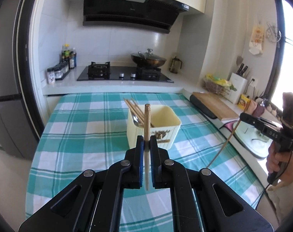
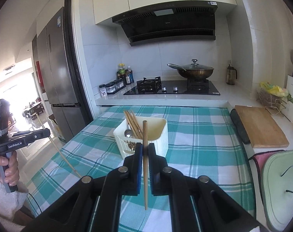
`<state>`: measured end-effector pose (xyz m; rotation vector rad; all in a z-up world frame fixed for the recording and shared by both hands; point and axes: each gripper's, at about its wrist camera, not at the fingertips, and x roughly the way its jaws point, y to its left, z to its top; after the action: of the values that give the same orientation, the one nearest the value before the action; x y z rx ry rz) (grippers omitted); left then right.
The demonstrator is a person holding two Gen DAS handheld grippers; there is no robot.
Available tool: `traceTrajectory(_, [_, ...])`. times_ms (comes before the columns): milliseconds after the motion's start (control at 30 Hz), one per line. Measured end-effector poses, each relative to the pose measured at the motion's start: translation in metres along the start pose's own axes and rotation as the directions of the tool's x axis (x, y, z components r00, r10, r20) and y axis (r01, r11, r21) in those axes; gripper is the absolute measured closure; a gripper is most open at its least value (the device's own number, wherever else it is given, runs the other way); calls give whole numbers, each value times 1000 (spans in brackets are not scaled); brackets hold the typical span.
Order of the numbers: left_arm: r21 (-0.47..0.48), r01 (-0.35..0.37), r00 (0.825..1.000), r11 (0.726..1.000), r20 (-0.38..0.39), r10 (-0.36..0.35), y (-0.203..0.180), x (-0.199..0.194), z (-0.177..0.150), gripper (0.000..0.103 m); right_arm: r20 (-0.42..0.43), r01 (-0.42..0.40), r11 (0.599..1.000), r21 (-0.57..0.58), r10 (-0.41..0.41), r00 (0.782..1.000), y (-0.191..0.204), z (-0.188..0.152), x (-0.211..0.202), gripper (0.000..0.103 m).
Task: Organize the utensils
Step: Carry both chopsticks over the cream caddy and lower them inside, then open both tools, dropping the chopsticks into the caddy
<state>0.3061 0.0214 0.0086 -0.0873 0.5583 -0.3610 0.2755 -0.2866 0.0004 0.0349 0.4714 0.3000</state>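
Above the teal-and-white checked tablecloth (image 1: pixel 78 145), short of the cream square plastic utensil holder (image 1: pixel 171 127), our left gripper (image 1: pixel 147 143) and right gripper (image 2: pixel 145 150) each stand clamped on one thin, stiff, light wooden chopstick (image 1: pixel 147 119) (image 2: pixel 145 135), gripped mid-shaft, likely slippery.

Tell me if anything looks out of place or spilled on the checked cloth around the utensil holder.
Nothing stands out. The cream utensil holder stands upright on the checked cloth, with chopsticks and a spoon leaning inside. No spills show. Each gripper holds one chopstick upright: left, right.
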Motion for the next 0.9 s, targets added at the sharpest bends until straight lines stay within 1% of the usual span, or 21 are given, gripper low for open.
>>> traceTrajectory(67, [-5, -2, 999, 1000, 49, 2, -1, -3, 23, 99, 19, 9, 1000, -18, -8, 1000, 1, 14, 3, 97])
traceTrajectory(133, [-8, -3, 994, 1000, 109, 4, -4, -5, 46, 99, 53, 24, 998, -53, -21, 998, 4, 36, 9, 97])
traceTrajectory(233, [-25, -14, 978, 1000, 209, 18, -6, 4, 79, 99, 129, 55, 994, -90, -43, 991, 10, 67, 17, 97])
traceTrajectory(300, [-31, -46, 966, 998, 253, 52, -8, 21, 96, 99, 195, 69, 993, -96, -49, 980, 14, 87, 24, 97])
traceTrajectory(333, [-37, -57, 964, 998, 258, 65, -8, 33, 102, 99, 228, 75, 992, -98, -51, 972, 16, 96, 29, 97])
traceTrajectory(367, [-44, -60, 966, 997, 249, 69, -7, 48, 107, 99, 253, 78, 992, -101, -50, 966, 18, 102, 35, 97])
traceTrajectory(400, [-52, -68, 971, 996, 227, 78, -5, 65, 110, 99, 274, 75, 992, -105, -43, 961, 20, 108, 44, 97])
traceTrajectory(433, [-59, -77, 976, 995, 199, 87, -2, 82, 112, 99, 277, 74, 991, -112, -41, 960, 20, 113, 57, 97])
traceTrajectory(500, [-74, -89, 988, 993, 118, 97, 4, 119, 109, 99, 242, 89, 988, -122, -57, 968, 19, 118, 86, 97])
traceTrajectory(567, [-93, -91, 995, 992, 33, 94, 12, 152, 102, 99, 175, 92, 988, -128, -69, 982, 14, 118, 118, 97])
traceTrajectory(600, [-102, -90, 996, 991, -11, 89, 16, 168, 98, 99, 127, 93, 987, -132, -77, 989, 11, 115, 138, 97])
traceTrajectory(667, [-112, -98, 993, 989, -79, 90, 22, 193, 88, 99, 19, 66, 989, -130, -64, 998, 5, 109, 172, 97])
traceTrajectory(733, [-109, -106, 988, 988, -127, 92, 25, 210, 78, 99, -89, 57, 991, -121, -68, 994, 0, 99, 206, 97])
traceTrajectory(800, [-103, -120, 983, 987, -149, 104, 27, 218, 70, 98, -176, 17, 993, -115, -37, 984, -1, 91, 231, 96])
traceTrajectory(833, [-103, -122, 983, 987, -153, 105, 28, 219, 69, 96, -211, 6, 994, -112, -30, 977, 0, 87, 241, 95])
traceTrajectory(867, [-106, -117, 983, 988, -156, 100, 28, 219, 68, 87, -227, -2, 994, -106, -22, 974, 0, 84, 245, 94])
traceTrajectory(900, [-110, -109, 984, 988, -153, 91, 29, 214, 67, 68, -231, -12, 995, -96, -11, 973, 2, 82, 247, 93])
